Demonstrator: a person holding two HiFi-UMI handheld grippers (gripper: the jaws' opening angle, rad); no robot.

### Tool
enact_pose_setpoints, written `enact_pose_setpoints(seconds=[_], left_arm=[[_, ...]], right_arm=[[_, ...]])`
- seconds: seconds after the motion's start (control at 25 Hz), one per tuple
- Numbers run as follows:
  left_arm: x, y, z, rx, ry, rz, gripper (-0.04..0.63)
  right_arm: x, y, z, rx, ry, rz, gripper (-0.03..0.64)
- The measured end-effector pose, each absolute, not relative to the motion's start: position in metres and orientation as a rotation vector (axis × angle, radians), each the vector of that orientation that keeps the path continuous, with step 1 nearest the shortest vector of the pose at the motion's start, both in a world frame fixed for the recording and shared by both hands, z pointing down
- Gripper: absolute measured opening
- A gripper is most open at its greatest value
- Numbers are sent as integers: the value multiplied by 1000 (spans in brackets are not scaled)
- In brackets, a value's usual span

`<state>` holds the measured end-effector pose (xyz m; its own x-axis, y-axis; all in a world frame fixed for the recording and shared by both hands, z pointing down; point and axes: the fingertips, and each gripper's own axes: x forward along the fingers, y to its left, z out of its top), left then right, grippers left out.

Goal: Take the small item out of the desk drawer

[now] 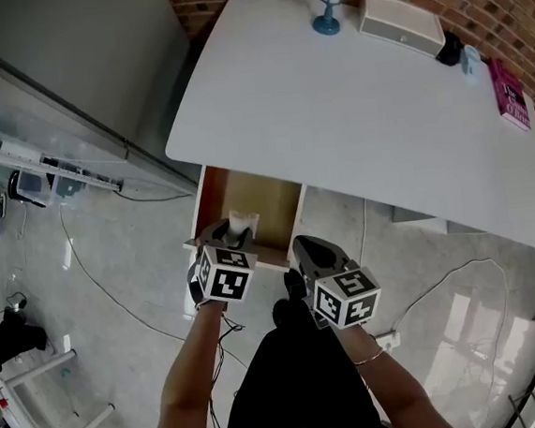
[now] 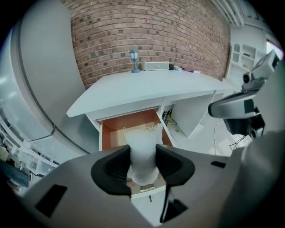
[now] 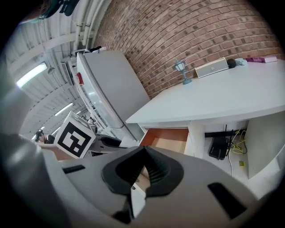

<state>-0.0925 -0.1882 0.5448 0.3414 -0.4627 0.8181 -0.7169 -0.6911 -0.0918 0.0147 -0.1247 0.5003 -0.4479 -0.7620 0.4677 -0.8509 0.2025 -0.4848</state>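
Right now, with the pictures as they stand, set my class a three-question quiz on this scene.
1. True or false: the desk drawer stands open.
2. What is the left hand-held gripper closed on? A) a key B) a white crinkly item C) nothing
3. Fill in: the blue lamp stands on top of the white ____.
Key: 1 true; 2 B; 3 desk.
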Motion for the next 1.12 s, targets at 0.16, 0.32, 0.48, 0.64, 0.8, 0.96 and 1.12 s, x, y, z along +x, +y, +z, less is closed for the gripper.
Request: enact_pose_setpoints(seconds=[0.16, 0.32, 0.48, 0.64, 0.8, 0.96, 1.12], left_arm=[[-100, -188, 530, 2334, -1098, 1255, 183], [-108, -189, 510, 2335, -1152, 1202, 183], [-113, -190, 490, 2345, -1211, 1141, 183], [-121, -187, 477, 2343, -1253, 1100, 183], [-127, -182, 465, 2327, -1287, 1039, 183], [-131, -179, 455, 2314, -1317, 974, 183], [-136, -175, 446, 2293, -1343, 890, 183]], right_arm=[[12, -124, 491, 1565, -2349, 1053, 6], [9, -124, 483, 1551, -2361, 1026, 6], [13, -125, 474, 1549, -2366, 1003, 6], [14, -127, 463, 1547, -2379, 968, 6], [16, -130, 451, 1541, -2402, 931, 6], [17, -133, 441, 1534, -2413, 897, 6], [16, -134, 432, 1526, -2425, 872, 6]])
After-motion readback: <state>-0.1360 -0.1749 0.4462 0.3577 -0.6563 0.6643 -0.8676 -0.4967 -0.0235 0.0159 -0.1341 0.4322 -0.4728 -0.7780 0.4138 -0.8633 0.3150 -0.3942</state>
